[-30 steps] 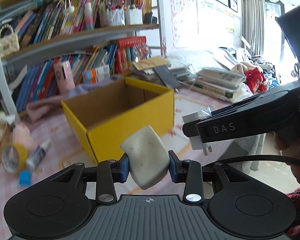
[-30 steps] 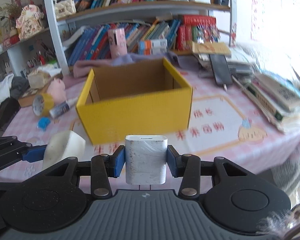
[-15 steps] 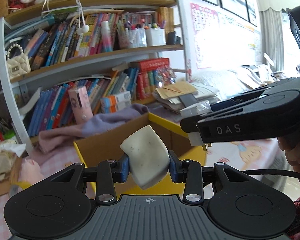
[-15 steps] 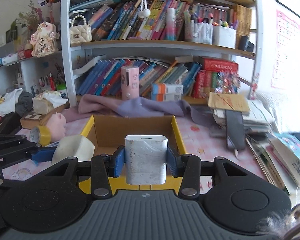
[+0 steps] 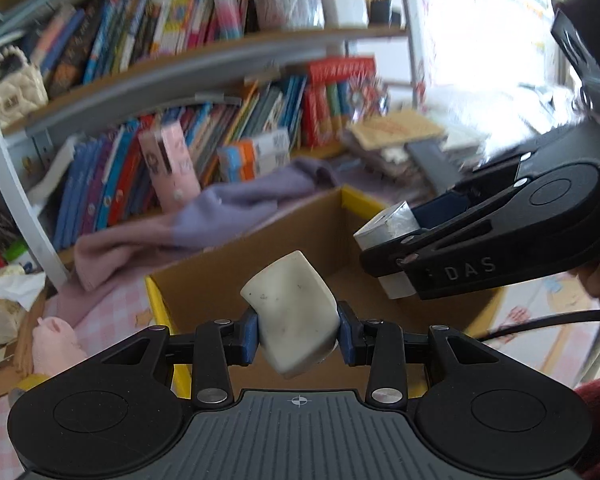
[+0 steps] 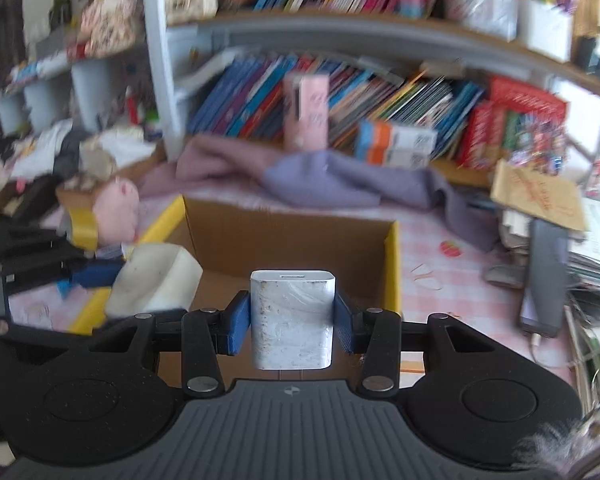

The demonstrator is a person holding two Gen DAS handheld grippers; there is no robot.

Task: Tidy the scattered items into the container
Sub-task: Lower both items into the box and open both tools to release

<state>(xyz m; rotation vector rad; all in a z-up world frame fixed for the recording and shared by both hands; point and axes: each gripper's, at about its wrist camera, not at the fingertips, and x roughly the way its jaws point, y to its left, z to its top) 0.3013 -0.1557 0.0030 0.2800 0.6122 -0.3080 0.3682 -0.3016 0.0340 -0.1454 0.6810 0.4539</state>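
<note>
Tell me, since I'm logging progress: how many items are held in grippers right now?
2. A white eraser-like block is clamped in the left gripper; a white charger is clamped in the right gripper. Both hover over the yellow box.

Bookshelf point(image 6: 340, 44) behind the table, packed with upright books point(image 5: 112, 184). Pink carton point(image 6: 306, 110) stands before the lower row; orange-and-white box point(image 6: 396, 146) just right of it. Pink-to-purple cloth point(image 5: 204, 220) lies crumpled along the table's far edge. Cream handbag point(image 5: 16, 92) on a shelf at left. Pen cups point(image 5: 316, 8) on the upper shelf. Brown envelope point(image 6: 540, 196) tops a paper stack at right, dark phone point(image 6: 546, 276) beside it. Tablecloth point(image 6: 428, 248) pink check.
</note>
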